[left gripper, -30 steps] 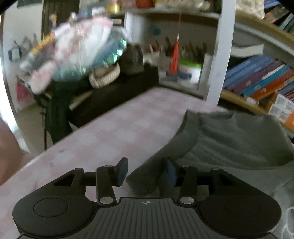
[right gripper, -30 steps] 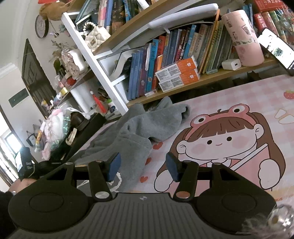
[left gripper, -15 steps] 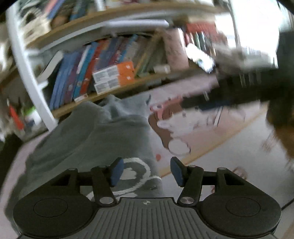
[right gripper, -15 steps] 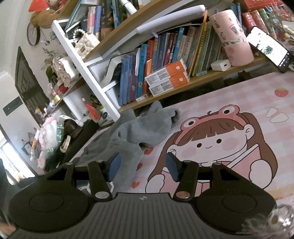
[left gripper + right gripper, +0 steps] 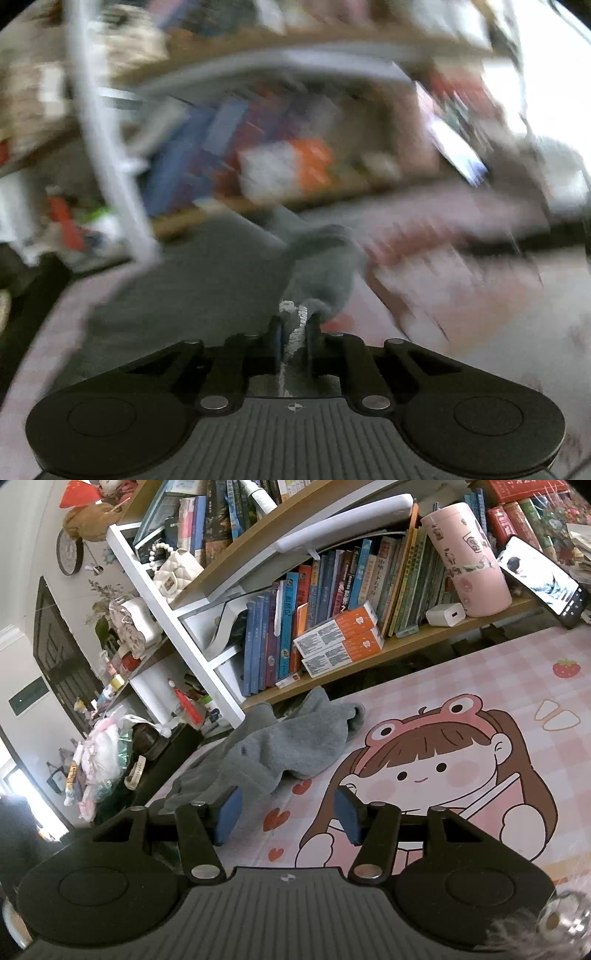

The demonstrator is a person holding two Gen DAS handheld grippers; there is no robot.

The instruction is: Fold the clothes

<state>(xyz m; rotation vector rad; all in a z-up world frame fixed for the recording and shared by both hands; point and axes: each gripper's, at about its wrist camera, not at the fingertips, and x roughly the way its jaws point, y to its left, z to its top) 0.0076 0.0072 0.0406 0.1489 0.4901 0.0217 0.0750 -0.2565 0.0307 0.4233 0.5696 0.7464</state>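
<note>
Left fingers (image 5: 293, 341) closing on grey garment (image 5: 207, 280), earlier apart | right fingers (image 5: 286, 814) half-open, empty.

Grey sweatshirt (image 5: 280, 746): soft matt fleecy knit cloth; table cover (image 5: 480, 686): smooth, slightly glossy printed pink check; right gripper (image 5: 286, 814): matt black plastic, ribbed body, blue rubbery pads, bright metal pivot pins; bookshelf (image 5: 413, 637): wood board, white-painted uprights.
</note>
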